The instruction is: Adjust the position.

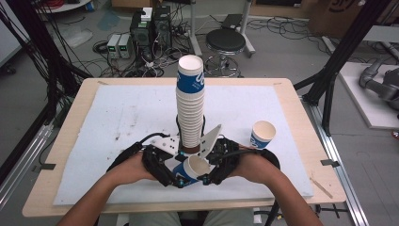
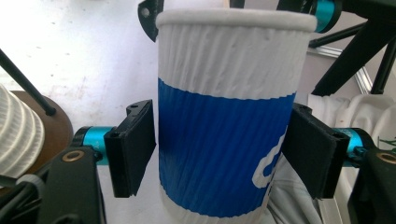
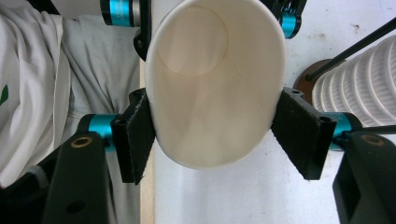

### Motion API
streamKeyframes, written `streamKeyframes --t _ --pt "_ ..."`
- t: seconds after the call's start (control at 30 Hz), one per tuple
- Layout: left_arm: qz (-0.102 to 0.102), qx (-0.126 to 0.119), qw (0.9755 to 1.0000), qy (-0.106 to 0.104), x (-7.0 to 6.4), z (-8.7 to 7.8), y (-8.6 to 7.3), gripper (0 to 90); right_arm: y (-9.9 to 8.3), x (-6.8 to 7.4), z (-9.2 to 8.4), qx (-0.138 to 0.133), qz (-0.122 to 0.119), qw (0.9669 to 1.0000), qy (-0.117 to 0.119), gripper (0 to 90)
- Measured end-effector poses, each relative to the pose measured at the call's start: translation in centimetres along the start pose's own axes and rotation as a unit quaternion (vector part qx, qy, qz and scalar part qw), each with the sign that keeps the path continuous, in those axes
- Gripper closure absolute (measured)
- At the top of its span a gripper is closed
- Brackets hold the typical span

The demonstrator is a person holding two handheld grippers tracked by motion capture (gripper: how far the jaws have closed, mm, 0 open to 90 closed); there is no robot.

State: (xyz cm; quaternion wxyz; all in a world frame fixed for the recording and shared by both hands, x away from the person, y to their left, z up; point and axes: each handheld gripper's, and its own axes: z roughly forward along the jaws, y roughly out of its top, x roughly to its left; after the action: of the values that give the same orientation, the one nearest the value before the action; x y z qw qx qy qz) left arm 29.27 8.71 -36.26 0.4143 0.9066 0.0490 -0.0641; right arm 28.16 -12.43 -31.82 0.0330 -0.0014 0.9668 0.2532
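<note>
A white paper cup with a blue band point(image 1: 192, 169) is held on its side above the table's front edge, between both hands. In the left gripper view my left gripper point(image 2: 222, 147) is shut on the paper cup point(image 2: 224, 116), its pads point(image 2: 133, 144) pressing the ribbed wall at the blue band. In the right gripper view my right gripper point(image 3: 217, 135) grips the same cup point(image 3: 210, 93) near its rim and squeezes the mouth into an oval. From above, the left gripper point(image 1: 175, 181) and right gripper point(image 1: 208, 178) meet at the cup.
A tall stack of paper cups point(image 1: 190, 106) on a brown base stands just behind the hands, close to both grippers. A single upright cup point(image 1: 262, 134) sits to the right on the white mat point(image 1: 117, 113). A stool point(image 1: 226, 41) and cables lie beyond the table.
</note>
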Motion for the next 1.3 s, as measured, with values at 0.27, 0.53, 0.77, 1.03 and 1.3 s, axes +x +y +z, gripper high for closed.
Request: streamKeyframes --t 0.27,0.53,0.77,1.03,1.3 --pt "0.006 0.007 0.9999 -0.005 -0.1 0.5 0.0 30.9 0.1 0.1 0.2 0.009 -0.003 0.9999 0.005 33.5" --pt "0.016 -0.011 0.9998 0.003 -0.3 0.6 -0.3 30.9 -0.3 0.1 0.2 -0.005 -0.009 0.9999 0.005 30.6" --pt "0.018 -0.038 0.9991 0.000 -0.6 0.4 -0.7 29.4 -1.2 0.0 0.0 -0.049 0.000 0.9986 0.020 24.1" --pt "0.005 -0.081 0.9967 0.006 -0.5 0.0 -2.1 28.7 -2.1 -0.3 -1.5 -0.119 0.025 0.9923 0.020 21.5" --pt "-0.012 -0.142 0.9890 0.040 -0.3 -1.1 -4.0 27.8 -4.6 -0.4 -2.9 -0.211 0.082 0.9741 0.003 21.5"
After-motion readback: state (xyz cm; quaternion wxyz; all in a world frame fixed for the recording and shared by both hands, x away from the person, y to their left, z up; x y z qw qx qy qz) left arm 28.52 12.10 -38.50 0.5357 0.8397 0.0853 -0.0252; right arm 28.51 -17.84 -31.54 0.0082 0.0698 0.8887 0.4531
